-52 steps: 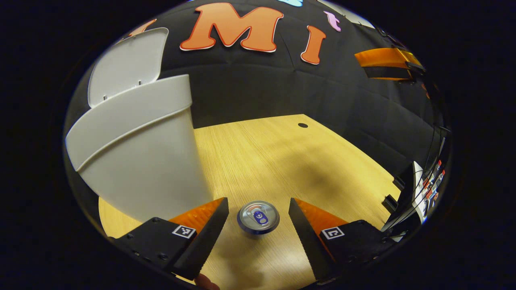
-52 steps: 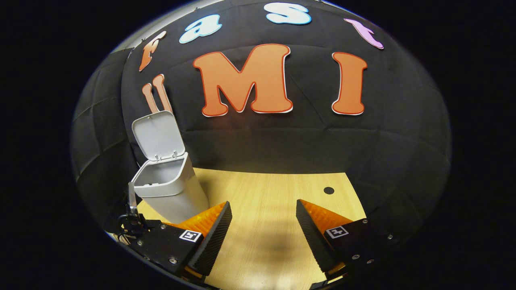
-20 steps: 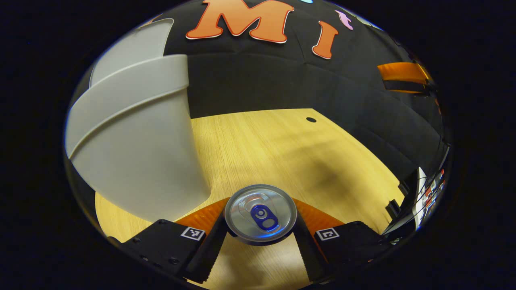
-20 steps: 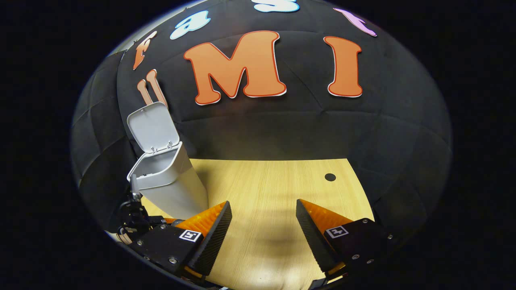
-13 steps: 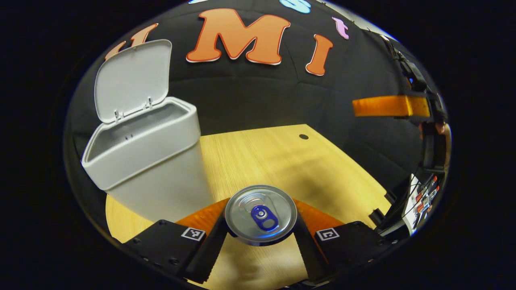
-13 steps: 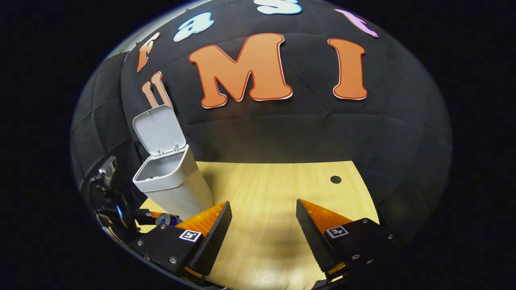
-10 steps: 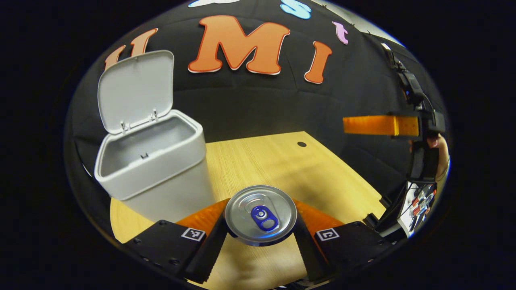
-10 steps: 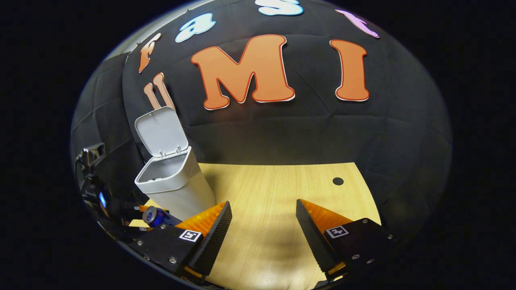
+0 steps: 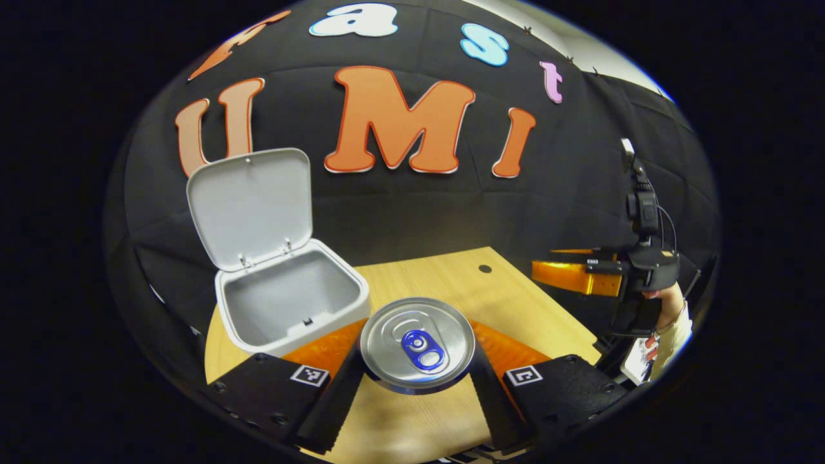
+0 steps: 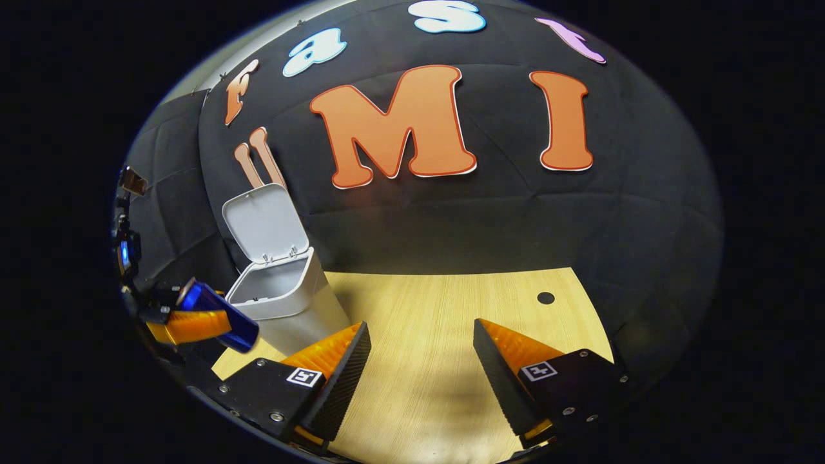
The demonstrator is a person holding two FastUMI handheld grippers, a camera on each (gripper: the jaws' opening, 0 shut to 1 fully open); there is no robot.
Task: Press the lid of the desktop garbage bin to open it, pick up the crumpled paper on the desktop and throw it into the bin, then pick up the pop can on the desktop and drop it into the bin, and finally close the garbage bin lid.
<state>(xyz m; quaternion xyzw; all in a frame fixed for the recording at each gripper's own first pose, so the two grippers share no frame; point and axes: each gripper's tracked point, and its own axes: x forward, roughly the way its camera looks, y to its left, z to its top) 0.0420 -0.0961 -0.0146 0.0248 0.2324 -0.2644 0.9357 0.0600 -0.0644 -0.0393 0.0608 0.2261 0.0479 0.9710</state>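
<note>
Left gripper view has the pop can (image 9: pixel 417 345) front and centre, top end facing the lens with the blue pull tab showing, pinched between the left gripper's (image 9: pixel 416 380) two fingers, one pressed on each side. Compared with a couple of seconds back, when the can sat on the desk between spread fingers, it's been grabbed and carried up: a second ago the bin's side wall loomed beside it, and now the camera looks down into the open mouth of the garbage bin (image 9: pixel 291 303), which sits just beyond the can to the left. So the pickup is done and, as far as I can judge, the drop into the bin is the step in hand. No crumpled paper on the desktop (image 9: pixel 451 283) in what I can see, so I'd guess that part is handled, though the inside of the bin is too shadowy to confirm.

The lid (image 9: pixel 250 205) stands upright on its hinge behind the opening, so nothing blocks the way in.

In the right gripper view the same can (image 10: pixel 216 314) shows side-on at the far left, tilted, held off the table just beside the bin's (image 10: pixel 283 303) rim. The right gripper (image 10: pixel 420 361) hangs over bare wood with its fingers spread wide, holding nothing and touching nothing. In the left gripper view it also appears well off to the right, with the person's hand (image 9: pixel 667 316) on its handle.
</note>
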